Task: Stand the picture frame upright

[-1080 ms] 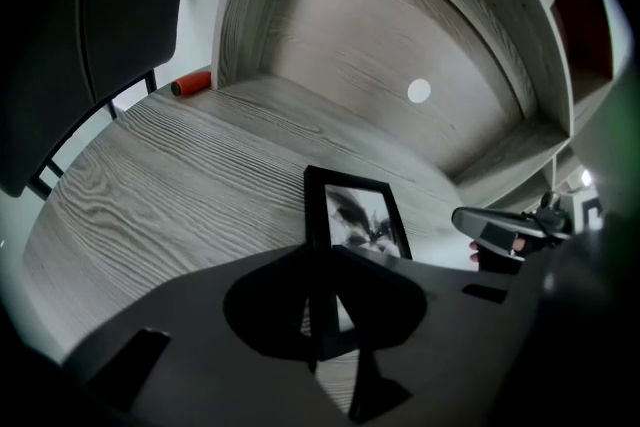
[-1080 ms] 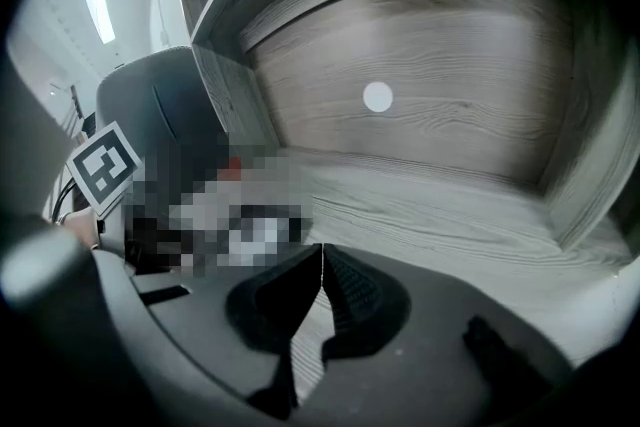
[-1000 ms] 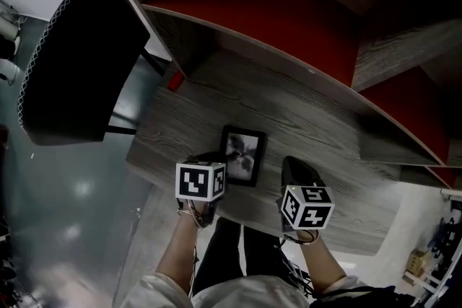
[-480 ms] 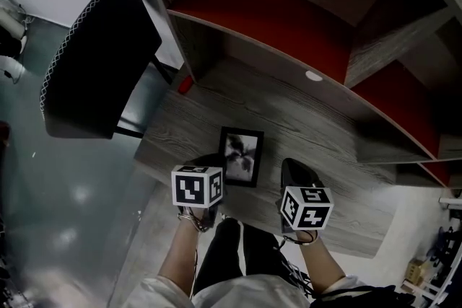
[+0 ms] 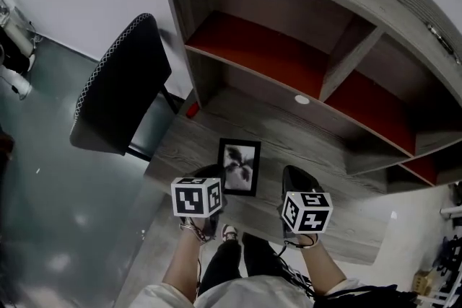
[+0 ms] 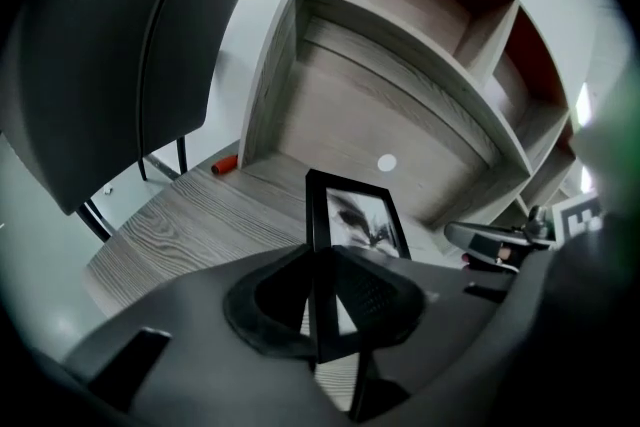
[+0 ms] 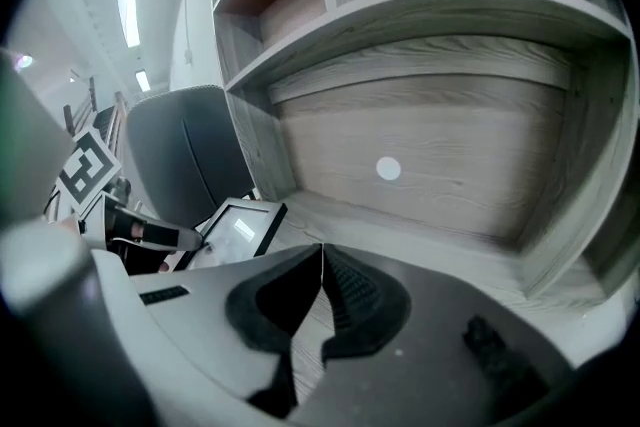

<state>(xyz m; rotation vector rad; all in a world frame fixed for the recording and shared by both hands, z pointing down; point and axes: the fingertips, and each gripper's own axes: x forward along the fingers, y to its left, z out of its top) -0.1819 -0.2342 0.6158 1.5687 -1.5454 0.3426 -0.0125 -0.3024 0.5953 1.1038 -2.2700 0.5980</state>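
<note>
A black picture frame [image 5: 239, 166] with a dark photo rests on the grey wooden desk [image 5: 310, 148], below the shelves. My left gripper [image 5: 211, 175] is at the frame's near left edge. In the left gripper view that edge [image 6: 318, 245] runs straight between the jaws, and the left gripper [image 6: 322, 260] is shut on it. My right gripper [image 5: 294, 175] hangs to the right of the frame and apart from it. In its own view the right gripper [image 7: 322, 253] is shut with nothing in it, and the frame [image 7: 238, 229] shows at the left.
A black chair [image 5: 119, 90] stands left of the desk. A small red object [image 5: 192, 110] lies at the desk's back left corner. A white round disc [image 5: 302, 99] sits on the back panel. Shelf compartments with red backs [image 5: 260, 54] rise behind the desk.
The head view has swung upward, so more of the shelves and chair show. Both grippers keep their places either side of the frame's near end, with the left still on its edge.
</note>
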